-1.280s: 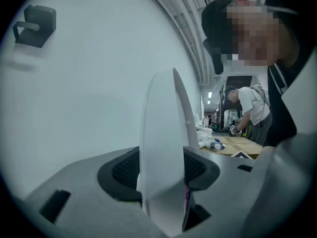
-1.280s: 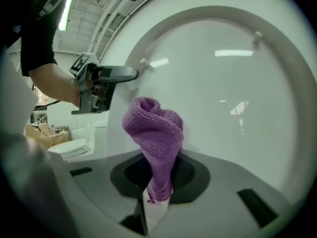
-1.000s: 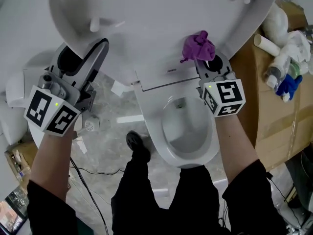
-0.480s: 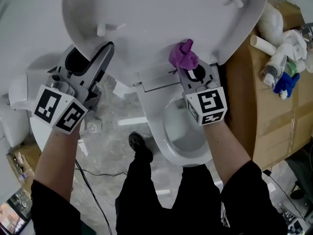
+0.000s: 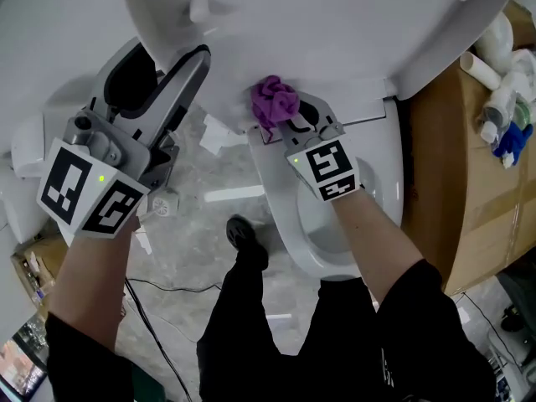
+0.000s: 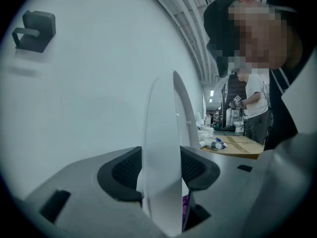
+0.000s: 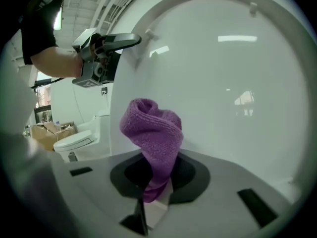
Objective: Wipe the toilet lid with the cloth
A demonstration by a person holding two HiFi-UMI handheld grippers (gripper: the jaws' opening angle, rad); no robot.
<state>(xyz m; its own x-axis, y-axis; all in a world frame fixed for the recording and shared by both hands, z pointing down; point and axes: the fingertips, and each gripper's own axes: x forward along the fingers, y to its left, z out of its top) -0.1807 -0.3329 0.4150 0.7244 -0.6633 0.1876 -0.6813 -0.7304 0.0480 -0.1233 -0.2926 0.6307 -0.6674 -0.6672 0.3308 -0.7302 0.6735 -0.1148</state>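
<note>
No legible txt, brands or nos.; only b/w square markers on L cube & R cube.

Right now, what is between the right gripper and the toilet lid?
The purple cloth, pinched in the right gripper, bunches up in front of the raised toilet lid. The right gripper view shows it best.
</note>
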